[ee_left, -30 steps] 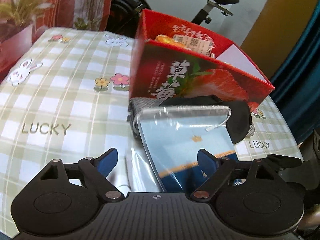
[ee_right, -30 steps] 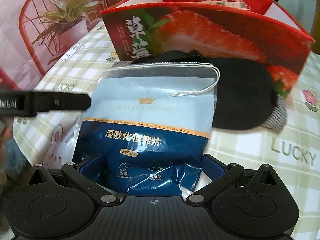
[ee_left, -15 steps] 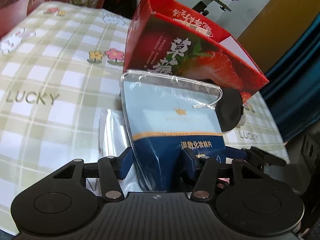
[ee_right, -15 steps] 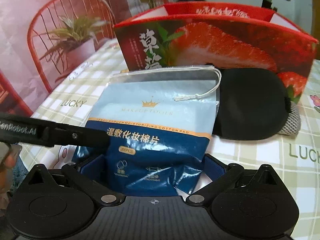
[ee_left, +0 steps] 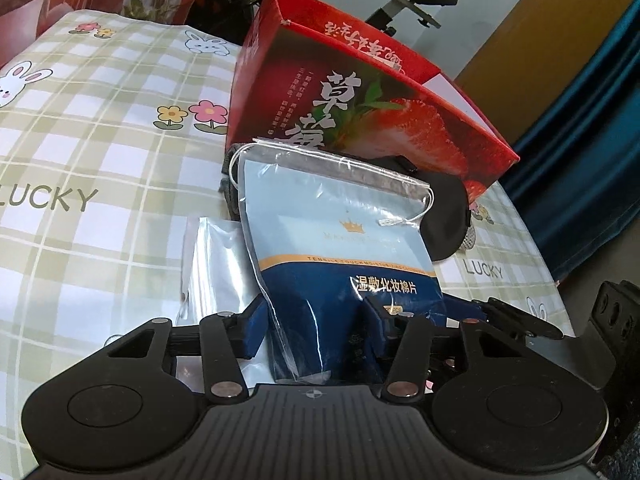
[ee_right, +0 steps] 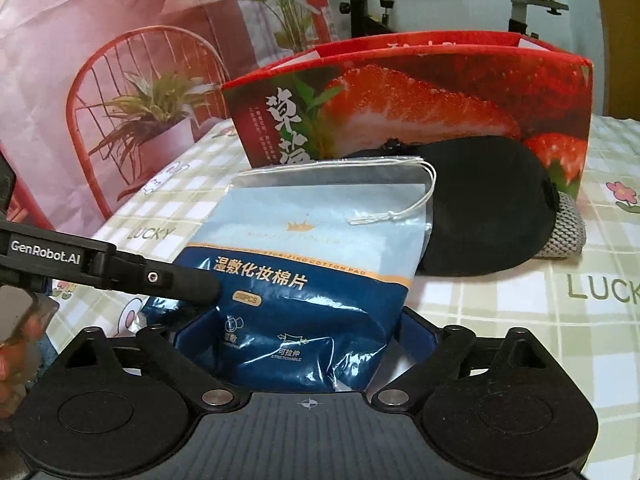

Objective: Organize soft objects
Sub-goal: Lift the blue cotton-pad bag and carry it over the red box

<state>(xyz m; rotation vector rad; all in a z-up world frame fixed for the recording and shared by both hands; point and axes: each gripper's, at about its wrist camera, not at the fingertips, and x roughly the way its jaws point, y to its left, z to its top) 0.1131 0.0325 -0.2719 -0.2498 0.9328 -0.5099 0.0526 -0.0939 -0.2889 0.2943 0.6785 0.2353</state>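
- Left claw [ee_left: 316,330], left wrist view: we see its blue pads on either side of the dark lower end of the cotton-pad bag [ee_left: 340,264]. Jaws are about half open and closing, with the bag's plastic creased between them; both pads look to be pressing on it.
- Same view: we note the bag is tilted up, its drawstring top leaning toward the strawberry box [ee_left: 360,108]. A silver pouch [ee_left: 216,264] lies flat just beside the bag on its left.
- Same view: a black cap [ee_left: 448,220] lies behind the bag, against the foot of the box. All of it sits on a checked cloth [ee_left: 100,168] printed with "LUCKY".
- Right claw [ee_right: 308,344], right wrist view: jaws are wide and closing, the bag's [ee_right: 312,264] crumpled bottom between them. We cannot tell whether the pads touch the plastic.
- Same view: we see one finger of the left claw [ee_right: 176,278] coming in from the left edge and pressing the bag's left side.
- Same view: the cap [ee_right: 488,208] lies right of the bag, touching it, with a grey mesh part at its far right. The box [ee_right: 420,100] stands upright behind both.
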